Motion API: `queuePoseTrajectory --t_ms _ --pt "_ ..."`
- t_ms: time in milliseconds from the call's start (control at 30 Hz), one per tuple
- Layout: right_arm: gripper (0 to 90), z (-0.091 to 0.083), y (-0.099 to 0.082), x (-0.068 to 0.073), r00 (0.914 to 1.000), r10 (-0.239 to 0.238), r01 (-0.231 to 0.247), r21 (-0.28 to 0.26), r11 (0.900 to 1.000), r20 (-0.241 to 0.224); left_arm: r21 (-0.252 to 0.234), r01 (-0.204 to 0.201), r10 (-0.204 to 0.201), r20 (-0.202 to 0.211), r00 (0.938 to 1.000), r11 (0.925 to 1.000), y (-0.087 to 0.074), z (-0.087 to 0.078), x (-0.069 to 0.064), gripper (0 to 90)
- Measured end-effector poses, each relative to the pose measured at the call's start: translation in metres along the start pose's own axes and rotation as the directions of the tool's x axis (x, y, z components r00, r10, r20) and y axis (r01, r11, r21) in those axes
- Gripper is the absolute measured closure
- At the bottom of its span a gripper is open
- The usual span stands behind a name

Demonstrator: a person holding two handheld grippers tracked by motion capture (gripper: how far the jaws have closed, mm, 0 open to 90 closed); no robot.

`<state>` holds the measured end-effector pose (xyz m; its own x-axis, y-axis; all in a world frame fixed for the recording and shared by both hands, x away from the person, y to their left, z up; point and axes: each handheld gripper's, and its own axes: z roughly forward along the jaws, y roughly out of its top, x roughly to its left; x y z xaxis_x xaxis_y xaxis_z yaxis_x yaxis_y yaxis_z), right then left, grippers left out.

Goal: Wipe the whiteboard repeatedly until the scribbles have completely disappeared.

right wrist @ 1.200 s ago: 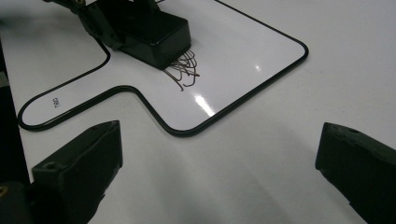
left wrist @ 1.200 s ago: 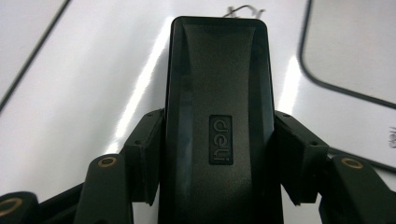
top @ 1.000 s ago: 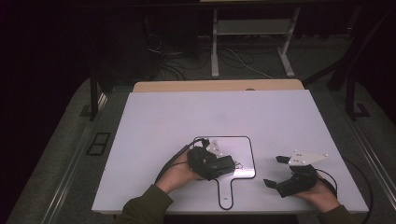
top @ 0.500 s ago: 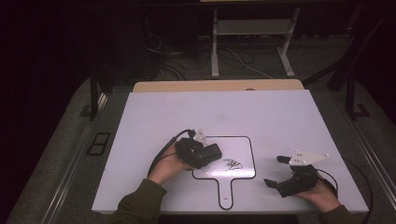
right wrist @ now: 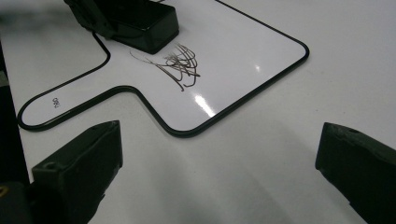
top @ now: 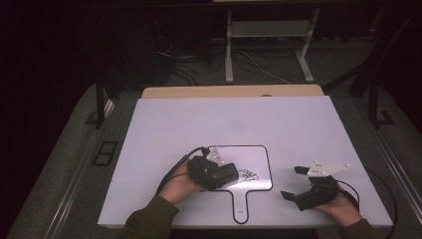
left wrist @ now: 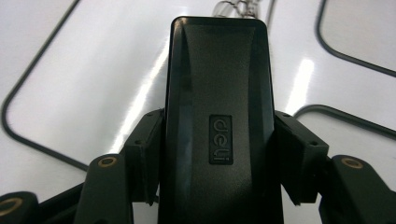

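Note:
A small handled whiteboard (top: 256,158) with a black rim lies on the white table (top: 209,124). A dark scribble (top: 247,175) marks its lower part, and the right gripper view also shows the scribble (right wrist: 180,63). My left gripper (top: 225,175) is shut on a black eraser (top: 219,173), which rests on the board just left of the scribble. In the left gripper view the eraser (left wrist: 217,84) sits between both pads (left wrist: 144,154). My right gripper (top: 292,182) rests on the table right of the board's handle, its jaws wide apart with nothing between them (right wrist: 219,154).
The table's front edge (top: 239,225) runs just below the board's handle (top: 241,204). A wooden strip (top: 234,91) borders the far side. Cables and a metal stand (top: 229,45) lie on the dark floor beyond.
The left gripper with the eraser slid up and left across the board, then came back down toward the scribble. The right gripper has not moved.

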<state>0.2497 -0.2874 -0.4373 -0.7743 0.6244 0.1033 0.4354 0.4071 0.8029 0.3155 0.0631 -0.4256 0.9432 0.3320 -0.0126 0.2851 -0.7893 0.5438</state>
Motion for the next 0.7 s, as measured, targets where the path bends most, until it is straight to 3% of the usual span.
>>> queuePoseTrajectory --t_ms 367,467,700 --pt "0.0 0.0 0.0 0.0 1.0 0.0 0.0 -0.001 1.0 0.002 -0.023 0.085 -0.086 -0.044 0.9953 0.9961 -0.009 -0.004 0.027 39.2" --pt "0.0 0.0 0.0 0.0 1.0 -0.001 0.001 -0.002 1.0 0.002 -0.016 0.076 -0.077 -0.048 0.9958 0.997 -0.008 -0.004 0.023 39.2" --pt "0.0 0.0 0.0 0.0 1.0 0.001 -0.001 -0.001 1.0 -0.001 0.011 0.027 -0.027 -0.008 0.9996 0.9996 -0.004 -0.004 0.004 39.2"
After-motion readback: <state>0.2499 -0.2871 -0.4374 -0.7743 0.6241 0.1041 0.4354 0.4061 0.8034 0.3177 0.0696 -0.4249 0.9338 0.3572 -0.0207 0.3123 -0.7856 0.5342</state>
